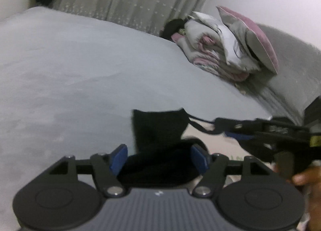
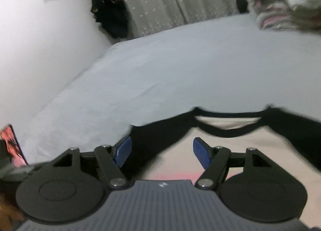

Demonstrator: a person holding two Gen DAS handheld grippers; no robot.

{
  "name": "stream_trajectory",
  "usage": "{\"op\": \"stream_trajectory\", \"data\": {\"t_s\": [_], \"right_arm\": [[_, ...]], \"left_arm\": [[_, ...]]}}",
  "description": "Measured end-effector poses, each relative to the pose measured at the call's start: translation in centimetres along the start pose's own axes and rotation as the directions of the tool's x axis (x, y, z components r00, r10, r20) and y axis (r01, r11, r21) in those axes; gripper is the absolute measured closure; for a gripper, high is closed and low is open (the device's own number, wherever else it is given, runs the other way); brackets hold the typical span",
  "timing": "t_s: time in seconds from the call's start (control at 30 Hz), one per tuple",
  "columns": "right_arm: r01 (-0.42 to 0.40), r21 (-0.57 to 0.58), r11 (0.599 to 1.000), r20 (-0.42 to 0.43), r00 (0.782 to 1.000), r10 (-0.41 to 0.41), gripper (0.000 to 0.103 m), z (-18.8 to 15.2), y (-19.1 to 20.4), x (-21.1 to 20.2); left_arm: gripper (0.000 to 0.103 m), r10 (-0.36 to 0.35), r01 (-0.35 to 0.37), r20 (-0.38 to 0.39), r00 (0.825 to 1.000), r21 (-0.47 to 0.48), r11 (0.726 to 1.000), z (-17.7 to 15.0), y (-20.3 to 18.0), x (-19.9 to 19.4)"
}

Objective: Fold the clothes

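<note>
The left gripper [image 1: 158, 157] has its jaws spread, the raglan shirt's black sleeve [image 1: 158, 126] lying loose between them. The right gripper [image 2: 162, 151] also has spread jaws, over the cream raglan shirt [image 2: 230, 142] flat on the grey bed [image 2: 160, 66]. Beyond lies piled bedding [image 1: 220, 50].

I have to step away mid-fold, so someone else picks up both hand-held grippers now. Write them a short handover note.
Left hand-held gripper: jaws open, nothing pinched; the black sleeve lies between and just beyond its fingers.
Right hand-held gripper: open, empty, hovering over the cream shirt with black sleeves near its collar.
The shirt lies spread on the grey bed, collar facing away. A pile of bedding sits at the far corner.
Done: shirt laid out; any fold so far is unclear.
Left: fold sleeves in, then the body.
</note>
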State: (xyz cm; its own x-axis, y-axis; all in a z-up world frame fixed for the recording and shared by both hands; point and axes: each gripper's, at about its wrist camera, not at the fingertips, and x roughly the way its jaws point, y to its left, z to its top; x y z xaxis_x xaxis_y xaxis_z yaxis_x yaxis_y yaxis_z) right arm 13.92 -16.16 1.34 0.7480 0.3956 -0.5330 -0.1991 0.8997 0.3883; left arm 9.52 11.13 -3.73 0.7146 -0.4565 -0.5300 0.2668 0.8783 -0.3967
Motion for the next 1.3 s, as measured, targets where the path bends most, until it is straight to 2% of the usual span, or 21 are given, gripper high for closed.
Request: {"op": "stream_trajectory", "data": {"t_s": [0.13, 0.27, 0.33, 0.4, 0.5, 0.57, 0.6, 0.63, 0.67, 0.7, 0.73, 0.8, 0.87, 0.93, 1.1, 1.17, 1.3], "right_arm": [[-0.106, 0.081, 0.991, -0.068, 0.992, 0.111, 0.032, 0.6, 0.7, 3.9], [-0.159, 0.077, 0.984, -0.089, 0.982, 0.165, 0.032, 0.7, 1.3, 5.9], [-0.235, 0.054, 0.970, -0.084, 0.967, 0.239, 0.032, 0.5, 1.4, 5.9], [-0.323, 0.015, 0.946, -0.079, 0.943, 0.323, 0.032, 0.1, 1.5, 5.8], [-0.407, -0.068, 0.911, -0.123, 0.909, 0.397, 0.032, -0.4, 1.9, 5.8], [-0.436, -0.126, 0.891, -0.164, 0.895, 0.415, 0.032, -0.8, 2.3, 5.9], [-0.443, -0.154, 0.883, -0.180, 0.891, 0.416, 0.036, -0.9, 2.4, 6.0], [-0.450, -0.181, 0.874, -0.197, 0.888, 0.416, 0.040, -1.1, 2.5, 6.0], [-0.457, -0.209, 0.865, -0.214, 0.884, 0.416, 0.054, -1.3, 2.7, 6.1], [-0.464, -0.235, 0.854, -0.230, 0.880, 0.415, 0.067, -1.5, 2.8, 6.2], [-0.455, -0.244, 0.857, -0.237, 0.884, 0.402, 0.076, -1.7, 2.7, 6.3], [-0.445, -0.236, 0.864, -0.231, 0.889, 0.395, 0.084, -1.6, 2.1, 6.5], [-0.435, -0.211, 0.875, -0.184, 0.897, 0.402, 0.085, -1.0, 1.3, 5.7], [-0.417, -0.188, 0.889, -0.127, 0.908, 0.399, 0.086, -0.4, 0.1, 4.6], [-0.335, -0.158, 0.929, -0.022, 0.942, 0.336, 0.086, 1.0, -2.0, 2.9], [-0.315, -0.138, 0.939, 0.010, 0.948, 0.319, 0.086, 1.5, -2.7, 2.3], [-0.304, -0.088, 0.949, 0.040, 0.950, 0.308, 0.086, 2.0, -3.6, 3.0]], "left_arm": [[0.031, 0.003, -0.003, 0.008, 1.000, -0.021, 1.000, 0.4, 1.2, -0.6], [0.031, 0.050, -0.054, -0.058, 0.997, -0.054, 0.997, 0.1, 2.7, 0.3], [0.033, 0.059, -0.067, -0.091, 0.994, -0.091, 0.994, -0.2, 3.7, 0.6], [0.036, 0.052, -0.067, -0.108, 0.993, -0.133, 0.989, -0.6, 4.4, 1.1], [0.049, 0.028, -0.054, -0.126, 0.992, -0.209, 0.976, -1.2, 5.4, 1.9], [0.069, -0.020, -0.015, -0.118, 0.993, -0.291, 0.957, -1.7, 5.7, 2.6], [0.085, -0.018, -0.014, -0.099, 0.995, -0.318, 0.948, -1.9, 5.7, 2.7], [0.085, -0.015, -0.013, -0.080, 0.997, -0.345, 0.939, -2.0, 5.7, 2.8], [0.086, -0.006, -0.015, -0.060, 0.998, -0.349, 0.937, -2.0, 5.5, 2.6], [0.087, 0.004, -0.017, -0.040, 0.999, -0.353, 0.936, -2.0, 5.2, 2.5], [0.087, 0.009, -0.018, -0.028, 1.000, -0.349, 0.937, -1.9, 5.0, 2.5], [0.084, 0.000, -0.002, -0.004, 1.000, -0.343, 0.939, -1.6, 4.7, 2.3], [0.077, -0.013, 0.018, 0.016, 1.000, -0.353, 0.935, -1.3, 4.6, 2.0], [0.062, -0.026, 0.034, 0.027, 0.999, -0.364, 0.931, -1.1, 4.5, 1.7], [0.049, -0.055, 0.057, 0.014, 0.998, -0.335, 0.941, -1.2, 3.7, 2.0], [0.048, -0.056, 0.050, -0.008, 0.998, -0.319, 0.946, -1.3, 3.2, 2.6], [0.048, -0.113, 0.091, -0.045, 0.993, -0.346, 0.934, -1.8, 2.8, 4.5]]}}
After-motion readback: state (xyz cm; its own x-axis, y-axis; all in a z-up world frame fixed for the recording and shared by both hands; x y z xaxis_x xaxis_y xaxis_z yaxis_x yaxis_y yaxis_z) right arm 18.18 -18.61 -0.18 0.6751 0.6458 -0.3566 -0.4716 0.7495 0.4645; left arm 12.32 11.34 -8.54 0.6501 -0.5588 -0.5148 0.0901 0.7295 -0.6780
